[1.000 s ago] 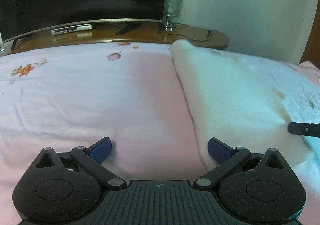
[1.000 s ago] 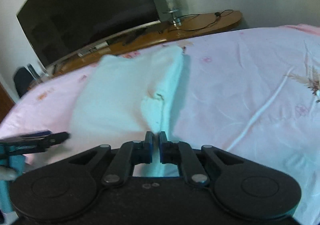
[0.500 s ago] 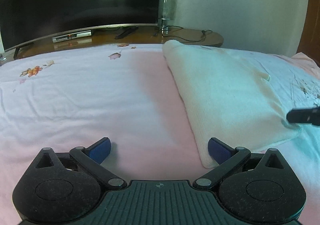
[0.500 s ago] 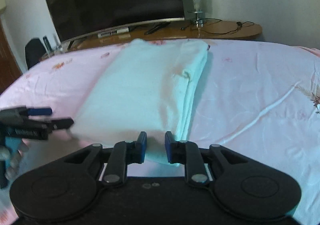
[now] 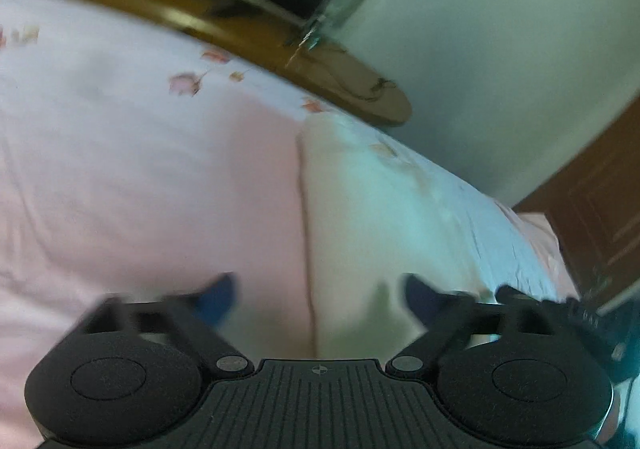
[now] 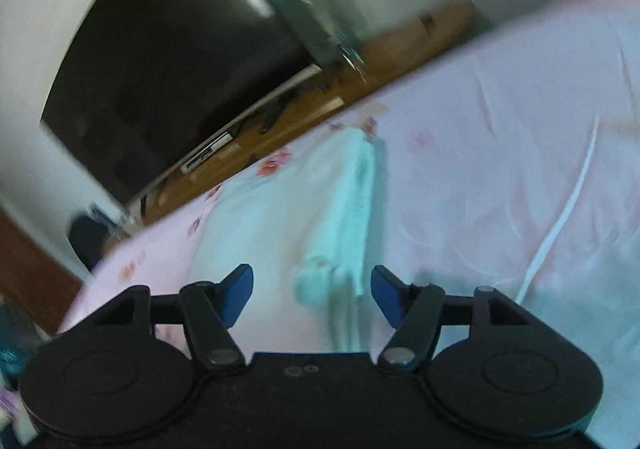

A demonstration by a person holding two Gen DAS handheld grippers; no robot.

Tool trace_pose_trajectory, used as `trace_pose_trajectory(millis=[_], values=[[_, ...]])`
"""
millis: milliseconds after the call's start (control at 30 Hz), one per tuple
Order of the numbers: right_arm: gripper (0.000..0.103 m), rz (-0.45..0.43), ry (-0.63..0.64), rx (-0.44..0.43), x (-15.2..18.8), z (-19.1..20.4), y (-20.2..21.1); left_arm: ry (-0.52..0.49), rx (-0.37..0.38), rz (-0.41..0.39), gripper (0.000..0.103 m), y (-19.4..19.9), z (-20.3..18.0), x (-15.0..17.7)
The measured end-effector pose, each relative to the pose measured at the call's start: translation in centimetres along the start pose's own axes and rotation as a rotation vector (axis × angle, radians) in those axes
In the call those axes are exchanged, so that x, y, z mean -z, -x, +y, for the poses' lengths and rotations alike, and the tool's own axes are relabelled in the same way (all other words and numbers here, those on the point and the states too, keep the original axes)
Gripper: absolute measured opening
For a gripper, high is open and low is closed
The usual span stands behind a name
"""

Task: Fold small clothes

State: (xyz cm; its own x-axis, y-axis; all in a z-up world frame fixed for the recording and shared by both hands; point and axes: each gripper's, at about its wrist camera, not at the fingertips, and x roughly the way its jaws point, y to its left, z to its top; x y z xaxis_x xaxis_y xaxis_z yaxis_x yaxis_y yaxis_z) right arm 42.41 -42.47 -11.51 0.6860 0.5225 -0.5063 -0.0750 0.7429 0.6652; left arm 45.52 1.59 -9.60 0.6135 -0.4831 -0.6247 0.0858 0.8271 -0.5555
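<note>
Now both tools are free of the cloth, so I judge that one fold is finished and the hands are between two steps. The left tool (image 5: 318,295) has its blue pads spread wide and holds nothing; the right tool (image 6: 312,295) is also released, with its two pads well apart.

The small garment (image 6: 288,217), a pale white-green piece, lies flat on the pink bed sheet (image 6: 500,153) as a long folded strip that runs away from the cameras. In the right wrist view its near end sits between the open pads, toward 12 o'clock, and a thicker folded edge runs along its side at about 1 o'clock. In the left wrist view the garment (image 5: 360,209) fills the part from 12 to 2 o'clock, and its left border lies almost on the middle line of the tool.

The next move probably calls for pinching the near end at both corners and bringing it over to the far end, to halve the strip. Each tool must catch all layers, or else the fold can open.

Beyond the bed, toward 11 o'clock, stand a wooden TV bench (image 6: 304,125) and a dark television (image 6: 168,61). Nothing lies on the garment. Both pictures are blurred and tilted, so small details I cannot tell.
</note>
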Motion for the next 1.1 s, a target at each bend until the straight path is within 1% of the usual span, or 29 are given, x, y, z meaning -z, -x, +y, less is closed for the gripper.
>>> trace_pose_trajectory(millis=[33,100,167,233,267,300,367,400,433,467,533,567,600,633,700,733,767,833,900,967,1000,1033,1067,1100], values=[[0.06,0.01,-0.031,-0.016,-0.5,-0.6,-0.3,0.014,0.0,0.008,0.072,-0.4,0.3,-0.3],[0.06,0.012,-0.025,-0.025,-1.1,-0.8,-0.6,0.024,0.011,0.018,0.072,-1.0,0.7,-0.8],[0.06,0.027,0.012,-0.038,-1.3,-0.5,-0.9,-0.005,0.005,0.025,0.072,-1.4,0.3,-0.8],[0.059,0.041,0.059,-0.027,-1.1,0.1,-1.3,-0.054,-0.013,0.027,0.072,-1.9,-0.4,-0.7],[0.054,0.042,0.095,0.024,-0.8,0.5,-1.6,-0.082,-0.03,0.03,0.072,-2.1,-0.9,-0.9],[0.039,0.061,0.126,0.123,-0.8,0.4,-2.4,-0.093,-0.04,0.034,0.072,-2.0,-1.2,-1.1],[0.038,0.041,0.027,0.089,-1.4,-1.1,-1.9,-0.096,-0.02,0.048,0.072,-2.0,-1.1,-1.5],[0.038,0.022,0.012,0.098,-1.5,-1.1,-1.6,-0.094,-0.011,0.053,0.072,-1.9,-0.9,-1.5],[0.041,0.013,0.011,0.096,-1.5,-1.1,-1.2,-0.095,-0.002,0.057,0.072,-1.9,-0.7,-1.5],[0.042,0.017,-0.008,0.079,-1.5,-1.2,-1.0,-0.095,0.009,0.063,0.072,-1.8,-0.5,-1.6],[0.048,0.041,-0.048,0.01,-1.3,-1.4,-0.5,-0.082,0.03,0.071,0.072,-1.5,-0.3,-1.5],[0.049,0.054,-0.044,-0.006,-1.2,-1.3,-0.3,-0.073,0.048,0.083,0.072,-1.5,-0.1,-1.4],[0.058,0.072,-0.029,-0.009,-1.2,-1.2,-0.5,-0.071,0.062,0.095,0.072,-1.5,-0.1,-1.4],[0.065,0.092,-0.021,0.0,-1.1,-1.1,-0.8,-0.071,0.072,0.106,0.072,-1.5,-0.2,-1.4],[0.065,0.113,-0.024,-0.011,-1.1,-1.5,-1.3,-0.072,0.087,0.128,0.072,-1.9,-0.3,-1.4],[0.066,0.121,-0.029,-0.029,-1.1,-1.6,-1.5,-0.062,0.1,0.139,0.072,-2.2,-0.4,-1.4],[0.067,0.13,-0.033,-0.043,-1.3,-1.7,-1.6,-0.05,0.118,0.151,0.072,-2.5,-0.4,-1.4],[0.067,0.156,-0.017,-0.065,-1.4,-1.4,-2.1,-0.021,0.178,0.184,0.072,-3.3,-0.3,-1.5],[0.068,0.174,0.023,-0.069,-1.6,-0.9,-2.6,0.003,0.206,0.19,0.072,-3.7,-0.1,-1.6],[0.068,0.188,0.032,-0.075,-1.9,-0.7,-2.8,0.042,0.232,0.191,0.071,-4.0,0.2,-1.5],[0.068,0.197,0.04,-0.078,-1.9,-0.7,-2.8,0.049,0.232,0.191,0.059,-4.1,0.4,-1.5],[0.065,0.21,0.048,-0.084,-2.0,-0.6,-2.7,0.05,0.221,0.193,0.053,-4.1,0.6,-1.4],[0.062,0.22,0.052,-0.084,-2.1,-0.8,-2.8,0.068,0.225,0.19,0.05,-4.2,1.1,-1.4],[0.052,0.225,0.056,-0.073,-2.3,-0.9,-2.7,0.086,0.241,0.187,0.05,-4.3,1.5,-1.3]])
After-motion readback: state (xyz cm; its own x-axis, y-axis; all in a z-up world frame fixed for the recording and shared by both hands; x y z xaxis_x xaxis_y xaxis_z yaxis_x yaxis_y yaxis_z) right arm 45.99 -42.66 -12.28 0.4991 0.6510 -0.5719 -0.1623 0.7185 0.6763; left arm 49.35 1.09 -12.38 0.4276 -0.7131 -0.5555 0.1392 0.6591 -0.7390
